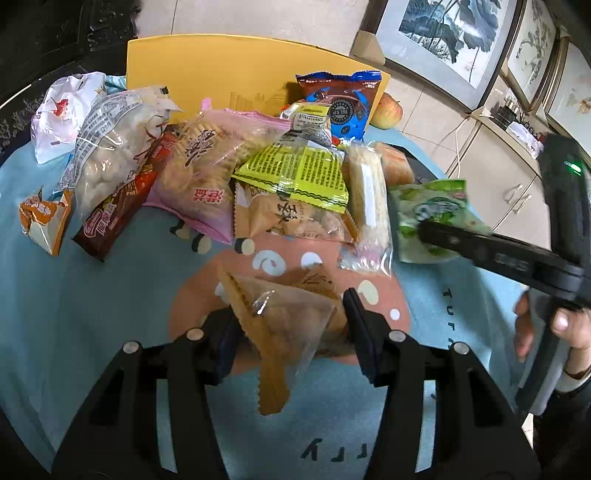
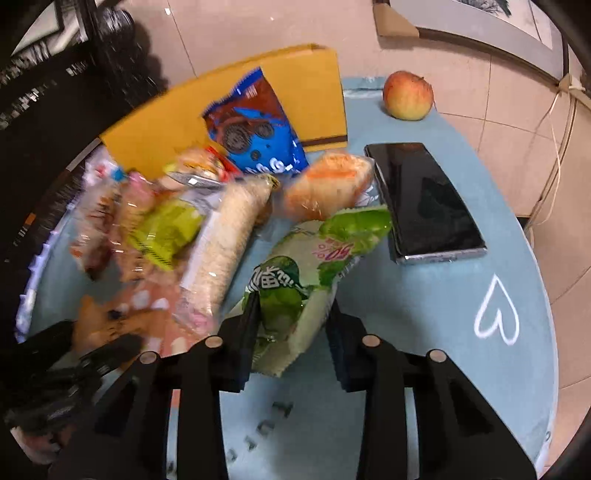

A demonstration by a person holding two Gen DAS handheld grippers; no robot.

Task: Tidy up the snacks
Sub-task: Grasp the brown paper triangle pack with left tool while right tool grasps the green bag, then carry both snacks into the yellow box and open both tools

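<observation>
A heap of snack packets (image 1: 229,166) lies on the round blue-covered table (image 1: 92,314) in front of a yellow box (image 1: 207,62). My left gripper (image 1: 291,325) is shut on a tan snack packet (image 1: 288,317), held just above the cloth near the heap. My right gripper (image 2: 291,325) is shut on a green snack packet (image 2: 295,273); in the left wrist view that green packet (image 1: 428,218) hangs at the right of the heap. The heap also shows in the right wrist view (image 2: 177,221), blurred.
A blue cookie packet (image 2: 255,125) leans on the yellow box (image 2: 166,122). A black phone (image 2: 424,199) and an apple (image 2: 408,95) lie on the table's right side. A white bag (image 1: 62,110) sits at the far left. Framed pictures (image 1: 450,33) lean beyond the table.
</observation>
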